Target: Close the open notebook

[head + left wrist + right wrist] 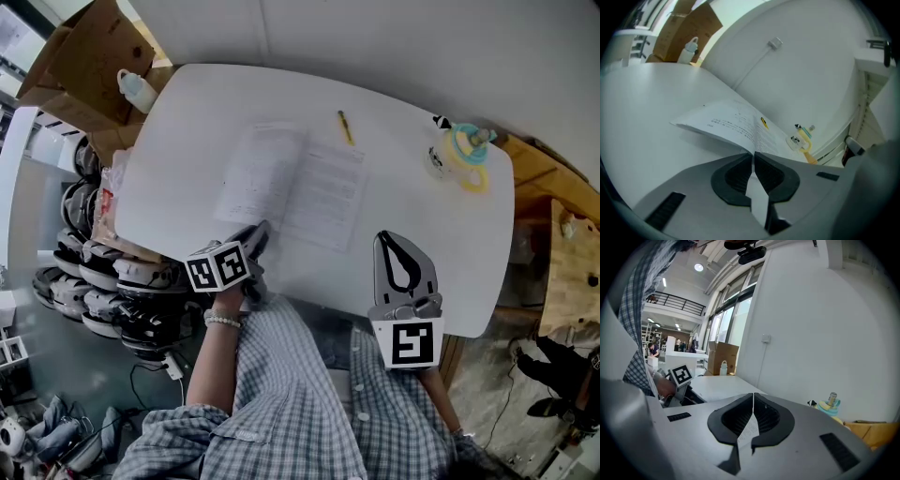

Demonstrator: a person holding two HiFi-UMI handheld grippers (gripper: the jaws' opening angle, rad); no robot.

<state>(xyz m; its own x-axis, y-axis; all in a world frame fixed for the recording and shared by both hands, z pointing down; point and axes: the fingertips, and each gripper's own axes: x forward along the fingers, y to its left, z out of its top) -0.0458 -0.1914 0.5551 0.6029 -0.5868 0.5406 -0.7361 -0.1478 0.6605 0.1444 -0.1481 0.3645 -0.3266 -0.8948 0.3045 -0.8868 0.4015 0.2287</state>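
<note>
A white table (187,141) fills the middle of the head view, set against a pale wall (375,37). Cardboard boxes (89,66) are stacked off its upper left corner, with a white bottle (138,90) beside them.

The notebook (291,183) lies open near the centre of the table, its printed pages facing up. Just above it in the frame is a yellow pen (346,127), apart from the pages, and a small yellow and teal cup (461,155) stands well off at the upper right.

The left gripper (258,232) comes in from the lower left of the head view and meets the notebook's near left corner. In the left gripper view its jaws are clenched on the edge of the left-hand leaf (736,124) – that leaf is lifted clear of the table, with shadow under it, while the right-hand side stays flat.

The right gripper (391,236) sits at the lower right of the head view over the table's near edge, to the right of the notebook and not touching it. In the right gripper view its jaws are pressed together with nothing between them – beyond their tips only the table, the wall and the cup show.
</note>
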